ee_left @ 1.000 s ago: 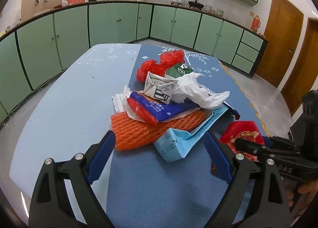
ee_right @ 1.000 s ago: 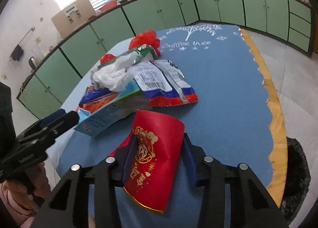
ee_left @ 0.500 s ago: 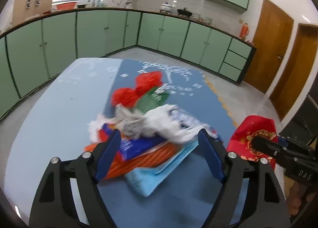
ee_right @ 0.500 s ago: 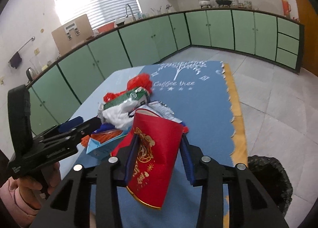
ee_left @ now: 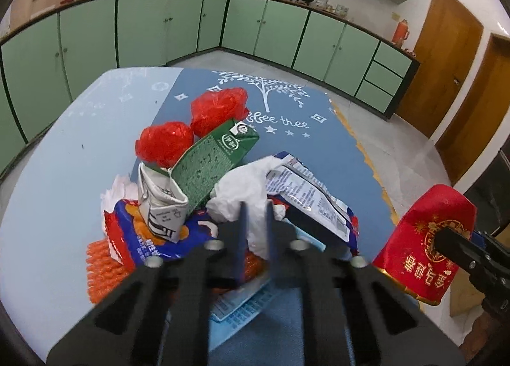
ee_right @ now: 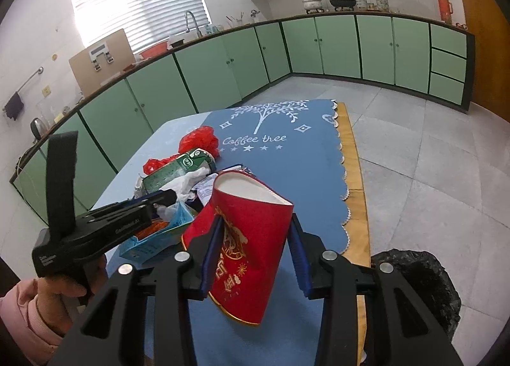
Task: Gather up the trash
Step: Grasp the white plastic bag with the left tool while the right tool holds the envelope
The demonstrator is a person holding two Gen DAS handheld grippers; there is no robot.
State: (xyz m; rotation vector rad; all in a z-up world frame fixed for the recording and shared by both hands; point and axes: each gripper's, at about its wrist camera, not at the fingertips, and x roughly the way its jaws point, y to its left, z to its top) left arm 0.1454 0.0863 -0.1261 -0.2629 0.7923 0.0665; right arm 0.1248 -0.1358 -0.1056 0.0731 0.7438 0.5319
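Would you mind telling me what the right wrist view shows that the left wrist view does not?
Only the right wrist view shows the black trash bag on the floor and the hand holding the left gripper. Only the left wrist view shows the wooden doors and the orange foam net. Both show the red cup in the right gripper, the green carton and the white tissue the left gripper has just closed on.

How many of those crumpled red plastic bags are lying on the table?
2. One red plastic bag lies at the far end of the trash pile, the other beside it, nearer, behind the green carton. More could be buried under the pile.
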